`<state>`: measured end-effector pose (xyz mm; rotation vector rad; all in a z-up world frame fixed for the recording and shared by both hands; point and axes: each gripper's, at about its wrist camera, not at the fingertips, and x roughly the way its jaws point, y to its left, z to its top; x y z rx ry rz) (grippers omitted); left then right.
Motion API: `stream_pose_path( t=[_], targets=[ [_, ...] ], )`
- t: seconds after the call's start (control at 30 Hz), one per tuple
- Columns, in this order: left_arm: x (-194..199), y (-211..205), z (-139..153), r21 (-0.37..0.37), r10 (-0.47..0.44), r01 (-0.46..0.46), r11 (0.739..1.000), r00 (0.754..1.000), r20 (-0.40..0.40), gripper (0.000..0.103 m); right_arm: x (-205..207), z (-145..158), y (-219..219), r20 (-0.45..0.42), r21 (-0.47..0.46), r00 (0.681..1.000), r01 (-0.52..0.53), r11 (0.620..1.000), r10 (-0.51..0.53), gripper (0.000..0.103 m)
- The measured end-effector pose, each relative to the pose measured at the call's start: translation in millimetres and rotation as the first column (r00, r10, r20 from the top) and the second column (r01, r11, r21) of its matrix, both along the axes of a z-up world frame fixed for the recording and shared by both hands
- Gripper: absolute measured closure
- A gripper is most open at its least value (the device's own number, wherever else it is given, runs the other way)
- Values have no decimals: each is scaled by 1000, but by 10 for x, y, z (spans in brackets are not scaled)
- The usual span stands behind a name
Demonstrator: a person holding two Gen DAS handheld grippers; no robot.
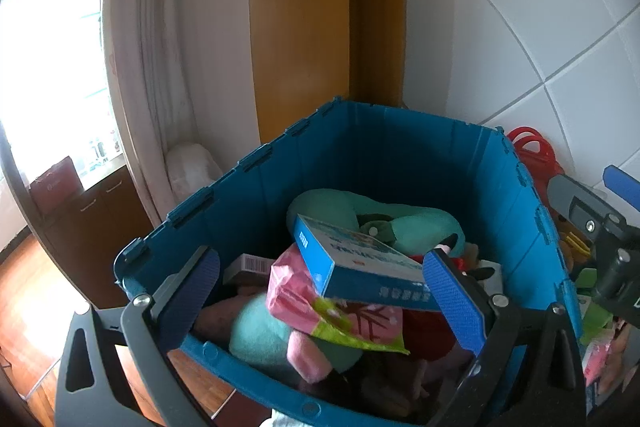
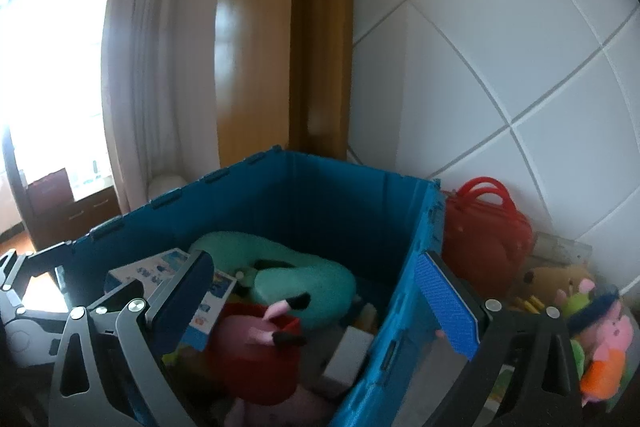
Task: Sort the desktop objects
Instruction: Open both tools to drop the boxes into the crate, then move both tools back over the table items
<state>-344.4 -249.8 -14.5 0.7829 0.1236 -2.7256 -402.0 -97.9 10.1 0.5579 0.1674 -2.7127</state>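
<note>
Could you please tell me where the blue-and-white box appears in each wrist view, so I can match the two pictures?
Left wrist: blue-and-white box, lower centre, tilted atop the pile in the blue crate.
Right wrist: same box, lower left, partly behind a tool finger.
Shared landmark: the teal neck pillow just behind it.

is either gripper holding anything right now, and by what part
Nothing is held: the left gripper and the right gripper are both open above the blue plastic crate.

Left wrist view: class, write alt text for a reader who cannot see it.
The open left gripper hovers over a blue plastic folding crate heaped with soft toys, a blue-and-white cardboard box and a pink-and-green packet on top. The right gripper shows at the right edge.
</note>
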Motion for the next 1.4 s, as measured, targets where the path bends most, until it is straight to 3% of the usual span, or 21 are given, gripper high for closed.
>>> stream_pose_path(
  t=[0.4, 0.7, 1.17, 1.4],
  targets=[
    [350, 252, -51, 12, -25, 25, 1000, 1000, -6, 0, 425, -106, 314, 16, 5, 999, 36, 999, -36, 0],
    [730, 903, -17, 19, -64, 64, 998, 998, -29, 0, 869, -138, 965, 13, -9, 998, 66, 998, -66, 0],
    [1291, 2727, -137, 24, -200, 200, 979, 980, -6, 0, 1750, -289, 2873, 47, -15, 979, 199, 980, -198, 0],
    [1446, 3871, -374, 32, -360, 359, 933, 931, 59, 0, 2216, -526, 4001, 114, -4, 930, 353, 936, -350, 0]
  ],
)
